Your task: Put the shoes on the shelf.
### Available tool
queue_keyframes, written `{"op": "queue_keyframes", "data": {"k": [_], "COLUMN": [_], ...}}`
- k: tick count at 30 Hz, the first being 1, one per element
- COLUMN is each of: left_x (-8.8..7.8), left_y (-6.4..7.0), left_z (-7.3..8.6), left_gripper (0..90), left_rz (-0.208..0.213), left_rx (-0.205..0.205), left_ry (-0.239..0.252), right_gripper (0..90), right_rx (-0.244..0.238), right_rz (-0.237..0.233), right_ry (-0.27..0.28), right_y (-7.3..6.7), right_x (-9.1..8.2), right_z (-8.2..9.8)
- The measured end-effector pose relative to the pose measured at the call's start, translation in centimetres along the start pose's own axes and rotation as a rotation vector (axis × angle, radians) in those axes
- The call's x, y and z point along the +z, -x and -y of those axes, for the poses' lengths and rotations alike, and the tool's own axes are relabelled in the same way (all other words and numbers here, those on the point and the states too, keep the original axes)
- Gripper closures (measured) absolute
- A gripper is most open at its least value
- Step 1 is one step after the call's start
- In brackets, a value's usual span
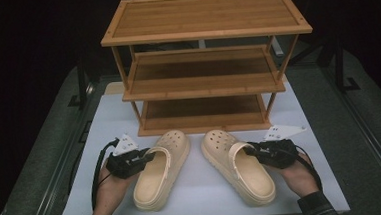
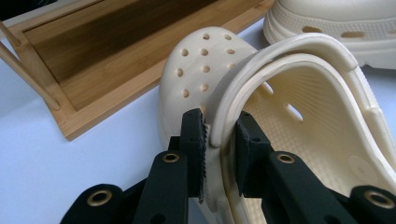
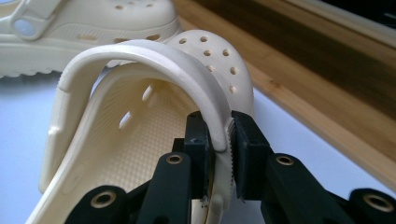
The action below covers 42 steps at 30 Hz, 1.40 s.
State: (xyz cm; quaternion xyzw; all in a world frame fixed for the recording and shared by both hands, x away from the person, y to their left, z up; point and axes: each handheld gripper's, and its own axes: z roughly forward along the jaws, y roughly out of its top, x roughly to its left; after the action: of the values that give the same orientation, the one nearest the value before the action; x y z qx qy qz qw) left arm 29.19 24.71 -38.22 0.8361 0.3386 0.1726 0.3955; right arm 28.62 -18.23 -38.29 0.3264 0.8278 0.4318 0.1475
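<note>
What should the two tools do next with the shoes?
Probably lift both a little. The left tool is shut on the left shoe at its side wall and strap, the right tool likewise on the right shoe, both flat on the table before the rack.

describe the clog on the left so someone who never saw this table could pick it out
Start at the three-tier bamboo rack at the back of the white table. Two cream clogs lie in front of its bottom shelf; the left clog is the one whose outer side wall and strap the left hand-held gripper clamps. Its twin, the right clog, is held by the right hand-held gripper.
</note>
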Motion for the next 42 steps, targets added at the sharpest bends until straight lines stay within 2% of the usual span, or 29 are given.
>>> {"op": "queue_keyframes", "data": {"k": [11, 19, 33, 42], "left_x": [0.5, 1.6, 5.0, 7.7], "left_y": [-0.2, -0.7, -2.6, -3.4], "left_z": [-1.9, -3.4, -5.9, -6.8], "left_gripper": [76.4, 76.7, 76.6, 76.6], "left_rz": [0.029, 0.027, -0.026, -0.087], "left_rx": [0.002, 0.005, -0.019, -0.02], "left_ry": [0.033, 0.045, 0.069, 0.071], "right_gripper": [77.6, 77.6, 77.6, 77.5], "right_rx": [0.022, 0.04, 0.061, 0.066], "right_rz": [0.049, 0.072, 0.12, 0.163], "right_ry": [0.027, 0.03, 0.026, 0.024], "right_y": [2.0, 3.4, 5.8, 7.0], "right_x": [-0.8, 0.0, 2.9, 5.2], "right_z": [-0.7, -1.5, -3.6, -4.5]}}
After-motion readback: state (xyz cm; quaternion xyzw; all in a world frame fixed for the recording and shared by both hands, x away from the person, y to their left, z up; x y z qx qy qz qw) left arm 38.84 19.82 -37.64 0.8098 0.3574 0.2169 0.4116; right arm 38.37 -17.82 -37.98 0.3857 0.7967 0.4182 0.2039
